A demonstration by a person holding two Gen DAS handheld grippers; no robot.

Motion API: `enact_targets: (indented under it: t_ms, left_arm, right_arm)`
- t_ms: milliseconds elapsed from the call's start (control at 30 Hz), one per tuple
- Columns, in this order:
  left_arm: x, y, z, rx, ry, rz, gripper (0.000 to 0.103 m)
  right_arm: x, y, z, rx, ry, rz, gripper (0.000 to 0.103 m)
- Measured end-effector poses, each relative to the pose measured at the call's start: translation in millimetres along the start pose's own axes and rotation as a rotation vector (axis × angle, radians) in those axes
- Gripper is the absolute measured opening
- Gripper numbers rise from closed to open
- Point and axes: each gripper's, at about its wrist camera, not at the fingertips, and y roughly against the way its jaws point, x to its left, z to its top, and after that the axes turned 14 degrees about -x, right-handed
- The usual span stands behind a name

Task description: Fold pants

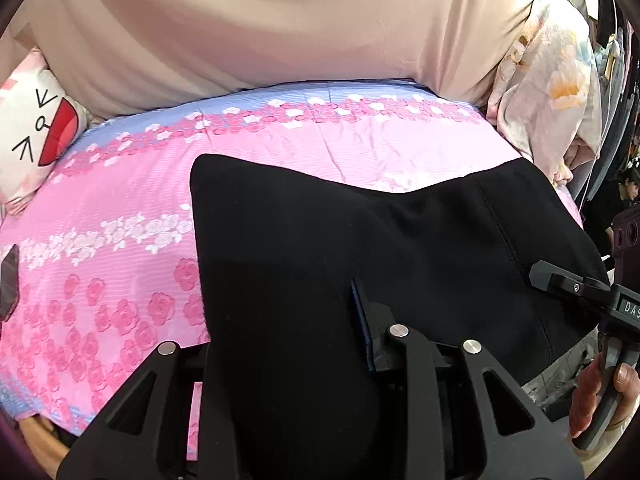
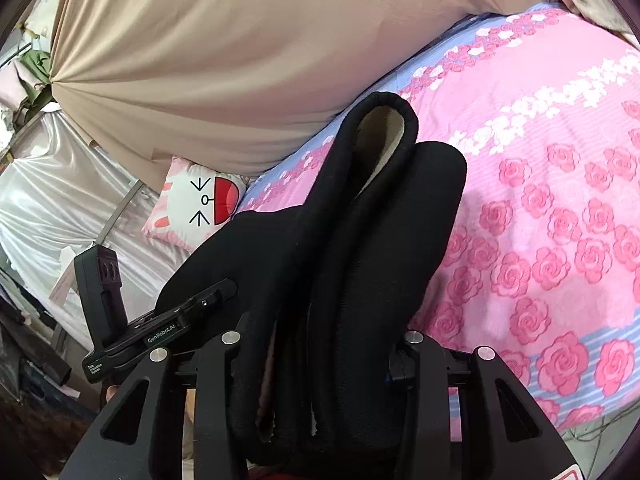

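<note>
The pants lie on the bed cover at lower centre, a cushion at far left, a curtain behind

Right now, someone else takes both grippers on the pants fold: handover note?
Left gripper: jaws closed on the black pants, cloth bunched between them.
Right gripper: jaws closed on a thick bundle of several layers of the same pants.
Pants: held in both grippers, partly lifted over the pink floral bedspread, already doubled over, with a rolled edge pointing away in the right wrist view.
Done: at least one fold is in.
Left: lay the bundle flat on the bedspread, smooth it, finish any last fold, release both grippers.
Nearby: a cartoon-face pillow at the bed's far edge.
</note>
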Motion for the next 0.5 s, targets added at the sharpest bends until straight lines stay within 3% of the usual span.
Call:
enact_targets:
  t_ms: [500]
  left_arm:
    - [-6,17,-2,-0.006,-0.021,0.015,0.029]
  right_arm:
    - [-8,9,1,0.01,-0.012,0.04,0.038]
